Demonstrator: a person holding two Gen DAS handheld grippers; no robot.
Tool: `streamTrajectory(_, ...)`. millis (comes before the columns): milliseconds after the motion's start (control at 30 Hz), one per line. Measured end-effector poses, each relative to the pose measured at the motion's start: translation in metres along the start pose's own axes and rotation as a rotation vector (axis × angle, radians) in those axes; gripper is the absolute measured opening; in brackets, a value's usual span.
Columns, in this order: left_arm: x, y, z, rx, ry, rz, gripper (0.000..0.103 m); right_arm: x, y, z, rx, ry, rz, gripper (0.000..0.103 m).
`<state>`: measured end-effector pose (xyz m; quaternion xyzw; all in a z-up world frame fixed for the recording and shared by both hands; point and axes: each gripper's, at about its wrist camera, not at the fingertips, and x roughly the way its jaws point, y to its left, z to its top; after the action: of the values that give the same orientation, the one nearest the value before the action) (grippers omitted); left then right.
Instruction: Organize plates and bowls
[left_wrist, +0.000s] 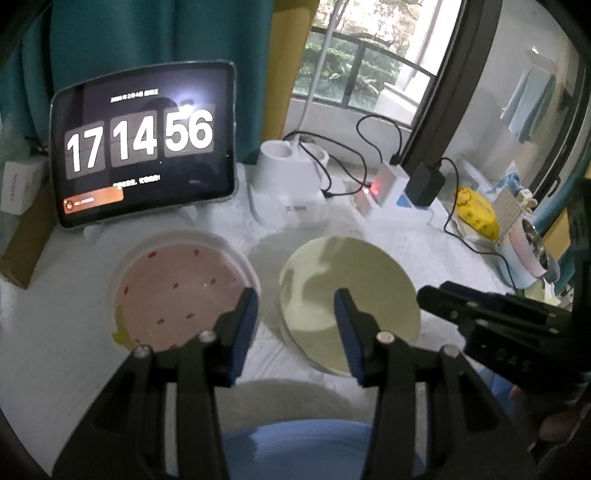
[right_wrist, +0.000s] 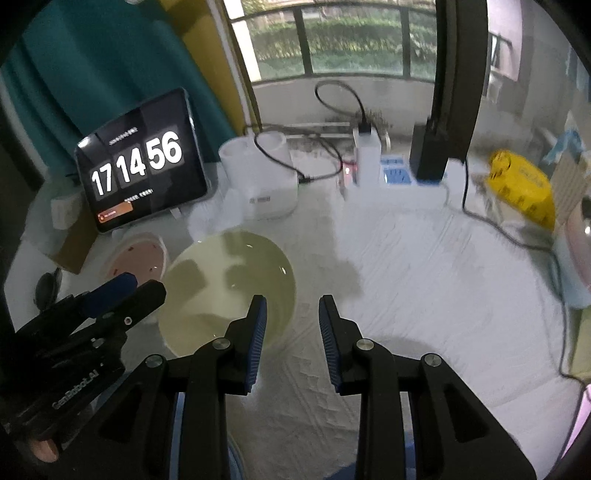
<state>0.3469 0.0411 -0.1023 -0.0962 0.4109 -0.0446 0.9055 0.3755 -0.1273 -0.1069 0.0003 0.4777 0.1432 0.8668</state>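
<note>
Pale-green round ceramic plate (left_wrist: 347, 295) lies on my white-clothed table (right_wrist: 424, 295), just right of the pink red-speckled bowl (left_wrist: 177, 291), while my left gripper (left_wrist: 297, 306) and right gripper (right_wrist: 291, 314) hover above, jaws parted, grasping nothing.

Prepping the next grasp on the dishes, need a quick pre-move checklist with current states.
1. Left gripper empty, jaws apart: ok.
2. Right gripper empty, jaws apart: ok.
3. Yellow-green bowl upright, nothing in it: ok.
4. Pink dish apart from the yellow-green bowl, nothing in it: ok.
5. Blue dish under the left gripper, mostly hidden by the fingers: cannot tell its position.
6. Black cable lies clear of the dishes: ok.
</note>
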Motion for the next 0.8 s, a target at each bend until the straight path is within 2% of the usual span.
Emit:
streamTrajectory(233, 0.011, 0.01, -0.001, -0.008, 0.025, 0.005, 0.043, 0.024, 0.001, -0.001, 0.025, 0.064, 0.022, 0.031)
streamTrajectory(367, 0.019, 0.012, -0.001, 0.004, 0.044, 0.013, 0.035, 0.034, -0.001, -0.002, 0.045, 0.095, 0.038, 0.031)
streamTrajectory(667, 0.031, 0.009, 0.001, 0.047, 0.061, 0.03, 0.029, 0.039, -0.002, 0.001, 0.05, 0.109, 0.071, 0.028)
streamTrajectory(700, 0.03, 0.01, 0.001, 0.046, 0.055, 0.039, 0.025, 0.04, 0.0, 0.001, 0.043, 0.107, 0.074, 0.027)
streamTrajectory(800, 0.024, 0.009, 0.003, 0.046, 0.026, 0.035, 0.023, 0.041, 0.002, 0.001, 0.035, 0.104, 0.08, 0.024)
